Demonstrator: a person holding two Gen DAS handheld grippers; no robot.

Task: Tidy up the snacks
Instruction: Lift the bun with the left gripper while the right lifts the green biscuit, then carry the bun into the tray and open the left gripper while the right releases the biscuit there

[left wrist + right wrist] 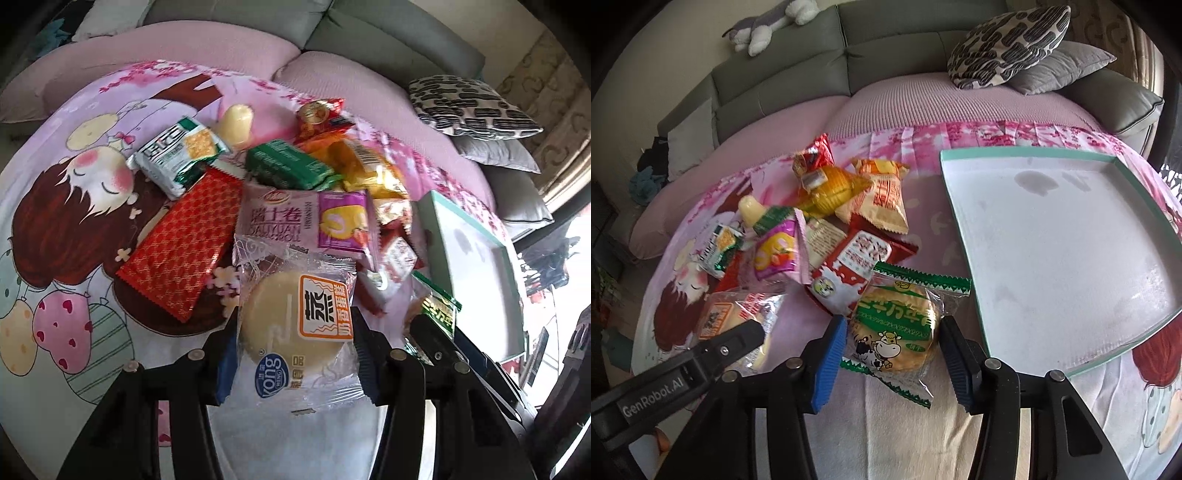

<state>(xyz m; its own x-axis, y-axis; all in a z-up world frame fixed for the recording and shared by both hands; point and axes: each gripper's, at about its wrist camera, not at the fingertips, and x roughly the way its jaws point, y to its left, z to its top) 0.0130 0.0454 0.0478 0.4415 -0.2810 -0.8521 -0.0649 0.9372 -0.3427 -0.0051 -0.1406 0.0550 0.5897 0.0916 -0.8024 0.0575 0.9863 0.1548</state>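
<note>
Sorting has barely begun, by the look of it: the teal-rimmed tray (964, 206) lies bare inside, while the snack heap is left beside it on the cartoon-printed cloth (55, 229). A steamed cake packet (295, 328) is bracketed by the left gripper (293, 347), and a green milk-biscuit packet (897, 328) by the right gripper (892, 350); both jaws are spread, whether they touch cannot be told. Every packet remains to be moved.
</note>
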